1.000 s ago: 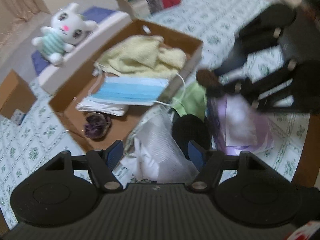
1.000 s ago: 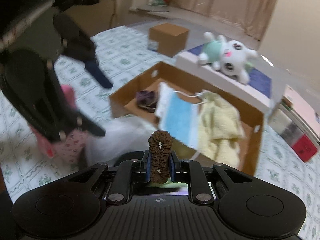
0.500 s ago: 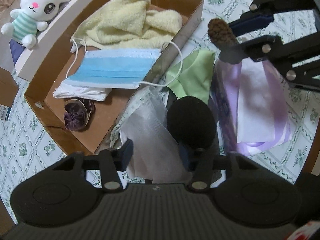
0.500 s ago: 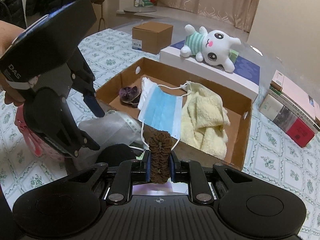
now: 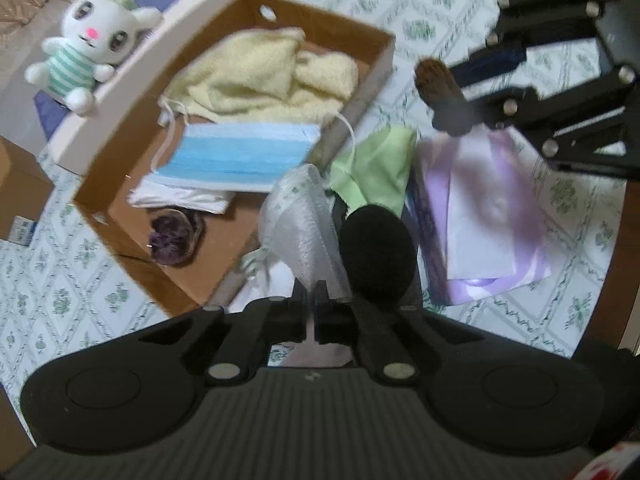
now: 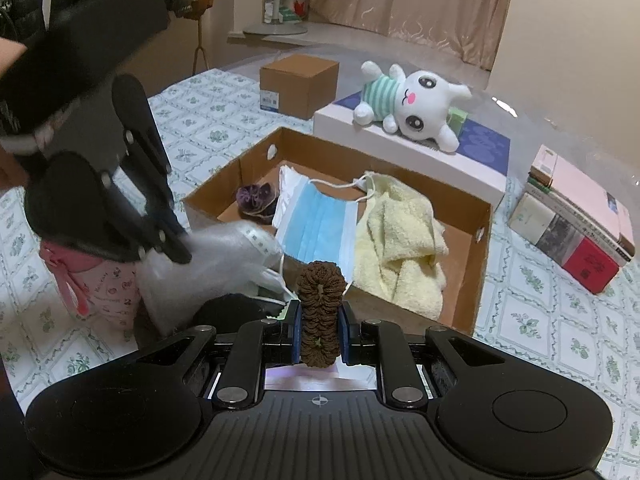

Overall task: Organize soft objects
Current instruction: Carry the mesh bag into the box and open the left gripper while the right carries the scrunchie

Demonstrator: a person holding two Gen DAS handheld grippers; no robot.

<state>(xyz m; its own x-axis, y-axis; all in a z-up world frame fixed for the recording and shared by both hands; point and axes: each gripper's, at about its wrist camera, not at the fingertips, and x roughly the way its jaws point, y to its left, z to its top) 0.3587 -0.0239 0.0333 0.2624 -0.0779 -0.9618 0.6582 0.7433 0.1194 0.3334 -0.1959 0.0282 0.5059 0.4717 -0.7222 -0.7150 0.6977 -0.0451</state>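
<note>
Sorted so far, in the cardboard box (image 5: 360,80) at centre frame, listed left to right in the left wrist view: purple scrunchie (image 5: 174,240), white cloth (image 5: 180,198) under a blue face mask (image 5: 240,152), yellow towel (image 5: 260,76). Outstanding, lying outside the box at lower centre: clear plastic bag (image 5: 298,220), its edge pinched by the left gripper (image 5: 310,300), whose jaws have just closed flat on it; black fuzzy item (image 5: 378,252); green cloth (image 5: 376,164); lilac packet (image 5: 488,216). Brown scrunchie (image 6: 320,312) is pinched upright in the right gripper (image 6: 320,328), short of the box. Judged roughly half done. Surroundings: plush rabbit (image 5: 86,40) on a white box at upper left, small carton (image 6: 298,84), books (image 6: 580,216), pink pouch (image 6: 100,280). The box's near wall stands between the leftovers and its floor.
</note>
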